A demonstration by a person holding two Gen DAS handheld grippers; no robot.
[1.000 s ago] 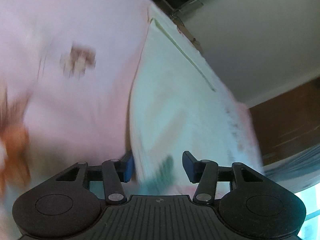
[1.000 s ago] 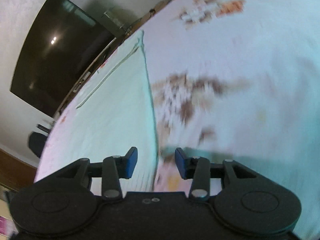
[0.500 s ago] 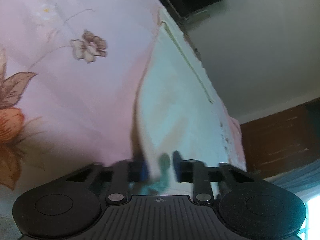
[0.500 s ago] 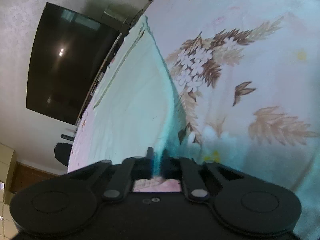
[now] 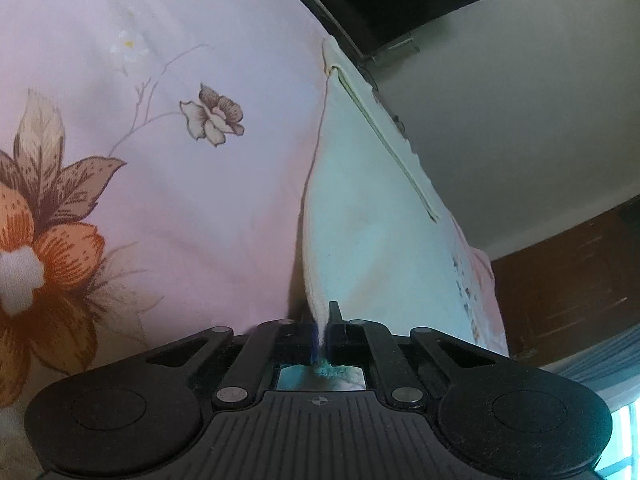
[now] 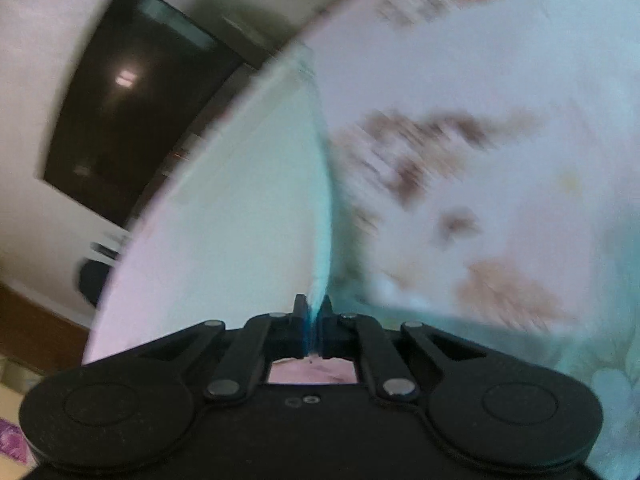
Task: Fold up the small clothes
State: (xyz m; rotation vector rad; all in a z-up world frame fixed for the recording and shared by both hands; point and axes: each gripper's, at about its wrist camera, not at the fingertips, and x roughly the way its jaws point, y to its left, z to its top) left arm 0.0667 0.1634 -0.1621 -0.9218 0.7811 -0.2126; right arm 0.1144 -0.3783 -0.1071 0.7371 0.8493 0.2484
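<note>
A small pale mint-white cloth (image 5: 372, 216) lies spread on a pink floral bedsheet (image 5: 180, 184). My left gripper (image 5: 321, 328) is shut on the cloth's near left corner, whose edge rises into the pinched pads. In the right wrist view, which is blurred, the same cloth (image 6: 240, 216) fills the left half, and my right gripper (image 6: 314, 316) is shut on its near right corner, with the cloth's right edge running up from the pads. A thin yellowish seam (image 5: 396, 148) crosses the far part of the cloth.
A dark television screen (image 6: 124, 108) hangs on the white wall (image 5: 520, 100) beyond the bed's far edge. Brown wooden furniture (image 5: 568, 292) stands at the right. The floral bedsheet (image 6: 480, 140) stretches away to the right of the cloth.
Both grippers went from open astride the cloth's near corners to shut on them. The left one moved forward and down a little; the right wrist view has blurred again.
</note>
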